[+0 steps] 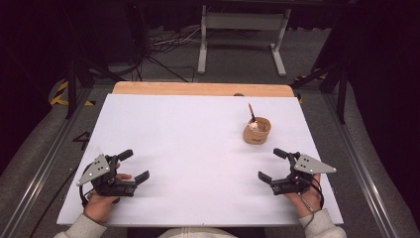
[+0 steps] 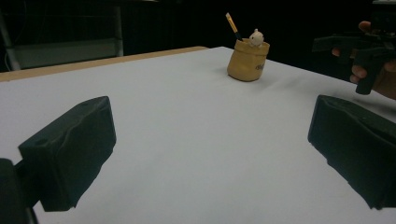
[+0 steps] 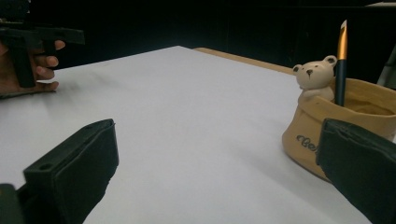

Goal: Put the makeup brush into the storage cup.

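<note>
**Reaching for the pen risked tipping the pot**

Waiting with jaws spread wide and nothing between them, the right gripper (image 1: 272, 164) rested low on the white table (image 1: 188, 148), just near the pot (image 1: 257, 131) on the person's side. The left gripper (image 1: 134, 165) sat well apart at the other side, its jaws likewise parted and empty.

The pot stood upright on the right half of the table, toward the far edge. A small bear figure (image 3: 314, 74) perched at its rim, and the pen (image 3: 342, 60) stood inside it, just beside the bear.

The pot looked light and narrow, so a jaw brushing its wall or the bear on the way in would likely shove or topple it. A grip taken low, or slantwise to the shaft, could lever the pen against the rim and drag the pot along.

The pen's long axis ran nearly upright, its top leaning slightly toward the table's far left, its lower end hidden inside the pot.
</note>
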`<state>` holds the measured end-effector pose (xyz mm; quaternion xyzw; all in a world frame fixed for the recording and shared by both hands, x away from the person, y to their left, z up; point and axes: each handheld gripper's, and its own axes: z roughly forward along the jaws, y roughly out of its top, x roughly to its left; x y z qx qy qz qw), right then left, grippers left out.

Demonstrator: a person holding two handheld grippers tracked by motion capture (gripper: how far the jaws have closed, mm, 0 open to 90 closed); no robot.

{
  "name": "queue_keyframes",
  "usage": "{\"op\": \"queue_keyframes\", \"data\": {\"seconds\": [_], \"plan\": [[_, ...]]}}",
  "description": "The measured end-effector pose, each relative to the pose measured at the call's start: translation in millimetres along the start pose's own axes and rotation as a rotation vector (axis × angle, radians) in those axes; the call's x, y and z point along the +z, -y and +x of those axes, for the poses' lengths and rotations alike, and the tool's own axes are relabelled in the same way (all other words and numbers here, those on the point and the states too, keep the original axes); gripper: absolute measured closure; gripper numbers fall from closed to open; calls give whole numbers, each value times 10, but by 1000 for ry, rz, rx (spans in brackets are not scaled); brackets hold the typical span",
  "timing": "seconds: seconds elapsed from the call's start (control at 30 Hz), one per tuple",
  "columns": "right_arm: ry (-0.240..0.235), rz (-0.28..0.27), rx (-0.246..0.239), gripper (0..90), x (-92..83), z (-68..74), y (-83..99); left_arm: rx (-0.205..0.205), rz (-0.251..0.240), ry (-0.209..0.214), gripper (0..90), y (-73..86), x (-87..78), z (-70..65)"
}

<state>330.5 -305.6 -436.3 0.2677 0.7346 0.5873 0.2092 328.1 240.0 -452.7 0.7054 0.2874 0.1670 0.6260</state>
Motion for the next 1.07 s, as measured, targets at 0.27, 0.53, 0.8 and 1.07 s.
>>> {"op": "queue_keyframes", "data": {"seconds": [0.27, 0.53, 0.8, 1.07], "plan": [[-11, 16, 61, 0, 24, -10, 43, 3, -1, -7, 16, 9, 17, -22], [13, 37, 140, 0, 52, -72, 147, 0, 4, -10, 17, 15, 35, -35], [46, 33, 102, 0, 65, -37, 159, -8, 2, -18, 17, 24, 44, -34], [49, 19, 73, 0, 45, -17, 130, -5, 9, -14, 17, 28, 51, -33]]}}
